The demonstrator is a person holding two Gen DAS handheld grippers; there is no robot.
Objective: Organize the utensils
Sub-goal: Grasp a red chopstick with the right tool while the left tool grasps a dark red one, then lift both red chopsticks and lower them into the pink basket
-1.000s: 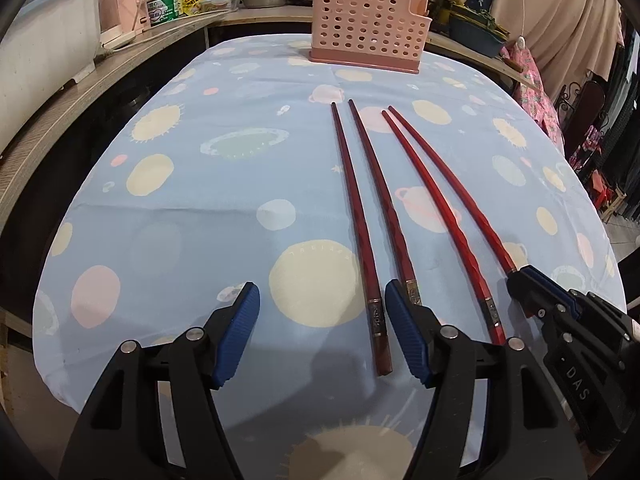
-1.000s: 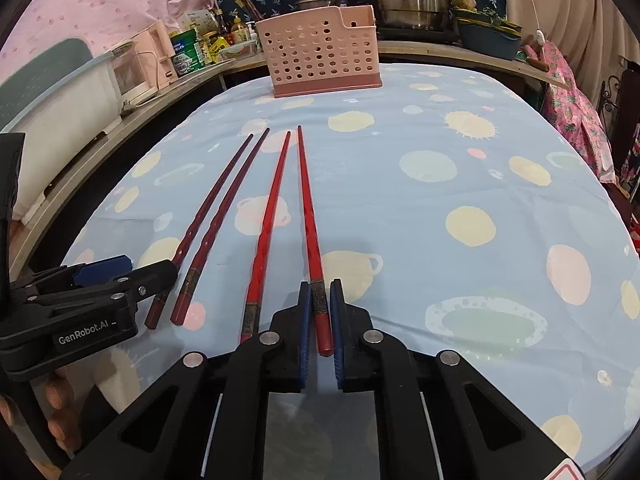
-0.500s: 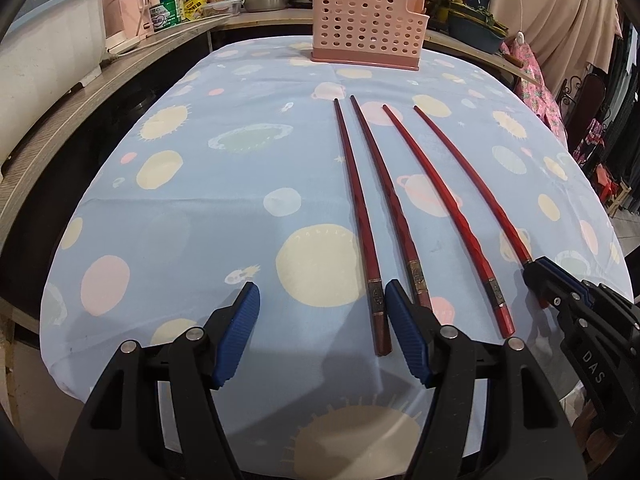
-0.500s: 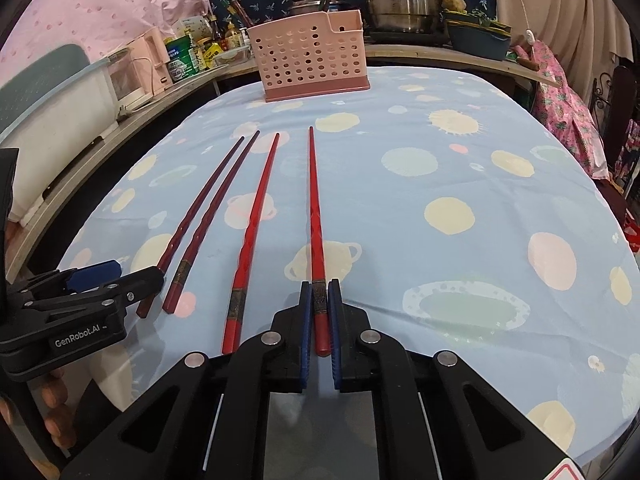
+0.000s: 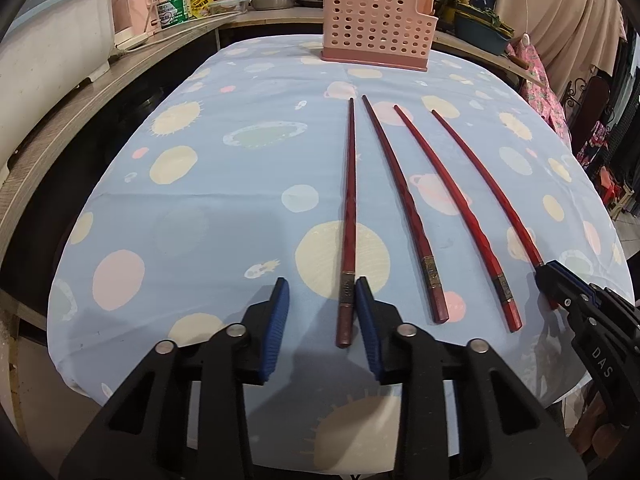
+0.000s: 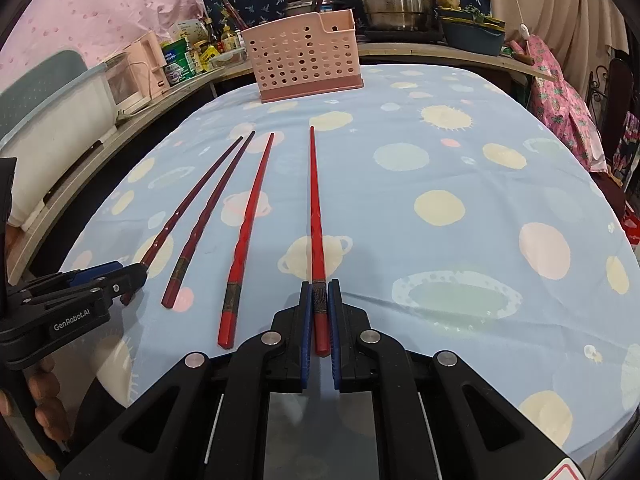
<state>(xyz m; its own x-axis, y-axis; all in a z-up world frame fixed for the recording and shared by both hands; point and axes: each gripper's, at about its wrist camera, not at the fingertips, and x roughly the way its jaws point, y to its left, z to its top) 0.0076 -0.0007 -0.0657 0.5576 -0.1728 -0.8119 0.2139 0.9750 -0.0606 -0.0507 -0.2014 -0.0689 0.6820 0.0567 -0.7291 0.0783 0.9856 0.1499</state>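
Chopsticks all out on the spotted tablecloth, none yet in the pink basket at the far end. Right gripper clenching the butt of the bright red chopstick, tip pointing toward the basket. Left gripper spread wide, straddling the butt of the dark red chopstick, not yet closing. Lying untouched between them: a second dark chopstick and a second bright chopstick. Barely starting, judging by this; all four awaiting carrying over.

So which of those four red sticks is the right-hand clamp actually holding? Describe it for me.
Start at the pink perforated basket at the far end of the blue spotted tablecloth. Four chopsticks lie in a row in front of it. The held chopstick is the bright red one farthest right, its thick end pinched in the right gripper.
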